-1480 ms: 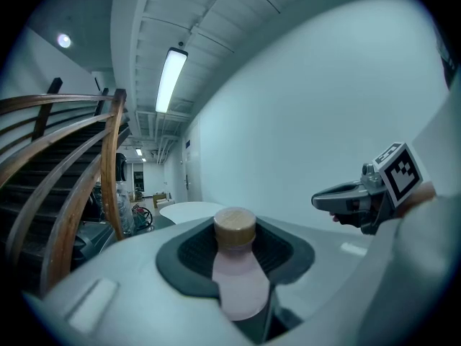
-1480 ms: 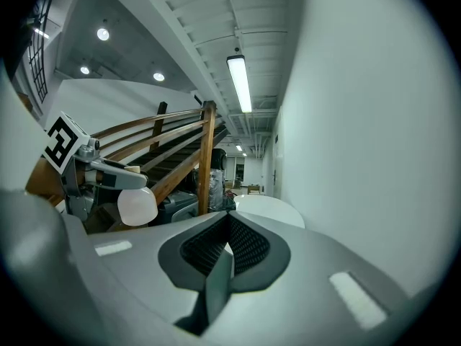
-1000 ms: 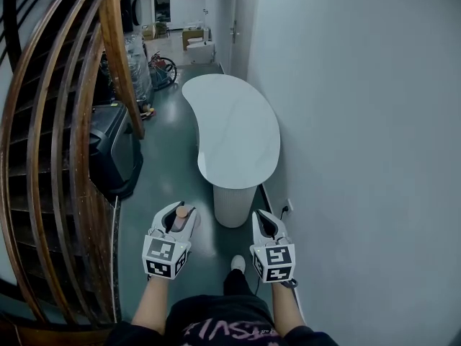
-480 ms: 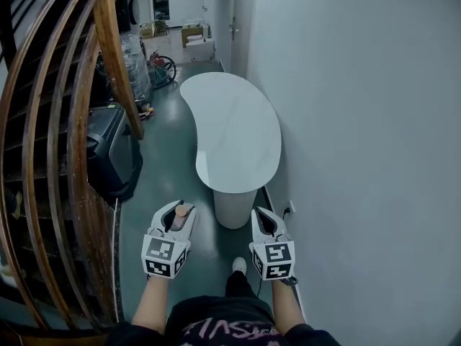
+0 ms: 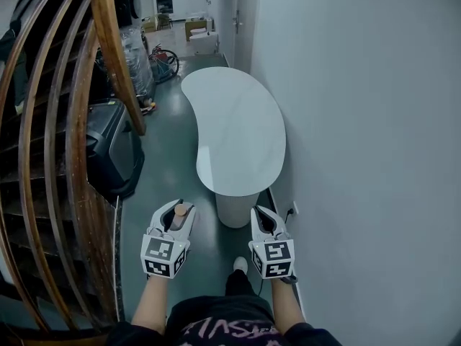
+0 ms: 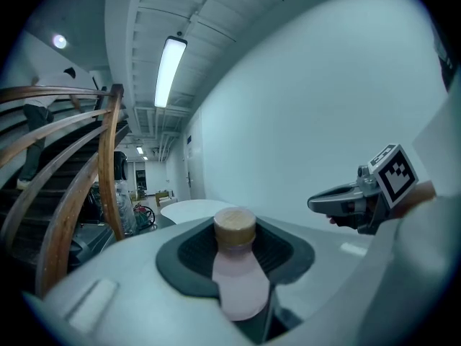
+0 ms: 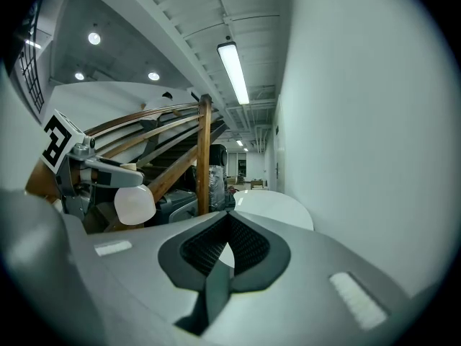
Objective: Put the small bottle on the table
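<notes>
My left gripper [image 5: 178, 216] is shut on a small pale pink bottle [image 6: 236, 277] with a tan cap [image 5: 181, 210]. In the right gripper view the bottle [image 7: 135, 202] hangs below the left gripper's jaws. My right gripper [image 5: 263, 219] is shut with nothing in it, beside the left one at the same height. Ahead stands the white kidney-shaped table [image 5: 238, 132] on its round pedestal [image 5: 237, 209], its top bare. Both grippers are short of the table's near edge, over the green floor.
A white wall [image 5: 360, 121] runs along the right. A curved wooden stair railing [image 5: 72, 121] fills the left. A black bin [image 5: 112, 150] sits beside it. Wrapped goods and a bicycle [image 5: 162, 63] stand farther down the corridor.
The view has moved slightly forward along the corridor, so the table sits a little nearer. Both grippers keep their places and the bottle stays held.
</notes>
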Demonstrator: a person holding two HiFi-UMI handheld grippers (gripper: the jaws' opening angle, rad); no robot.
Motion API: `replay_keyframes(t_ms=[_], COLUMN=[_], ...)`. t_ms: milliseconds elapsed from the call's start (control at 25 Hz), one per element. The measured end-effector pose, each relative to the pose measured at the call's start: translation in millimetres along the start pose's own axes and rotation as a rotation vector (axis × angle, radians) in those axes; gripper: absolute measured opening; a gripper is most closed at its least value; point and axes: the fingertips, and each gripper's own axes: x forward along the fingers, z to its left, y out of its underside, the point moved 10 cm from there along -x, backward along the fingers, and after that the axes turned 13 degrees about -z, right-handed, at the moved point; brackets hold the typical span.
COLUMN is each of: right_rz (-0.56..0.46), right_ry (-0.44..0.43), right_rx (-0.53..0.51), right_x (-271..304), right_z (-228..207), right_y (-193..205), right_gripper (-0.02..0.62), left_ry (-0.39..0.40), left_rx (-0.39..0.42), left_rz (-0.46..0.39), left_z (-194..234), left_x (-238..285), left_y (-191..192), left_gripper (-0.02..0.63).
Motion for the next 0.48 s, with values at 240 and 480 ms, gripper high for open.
replay_keyframes(t_ms=[240,480], right_rz=[0.015,0.035], right_ry=[-0.012,-0.013], right_rx=[0.008,0.014], right_x=[22.0,44.5], right_z=[-12.8,-25.0], right_y=[4.6,5.3], right_gripper=[0.012,0.012], left_ry=[-0.011,-0.006], left_rx=[-0.005,-0.016], left_rz=[0.012,0.026], left_z=[7.0,15.8], left_x=[21.6,45.3], left_y=[3.9,5.9], left_gripper=[0.127,0.127])
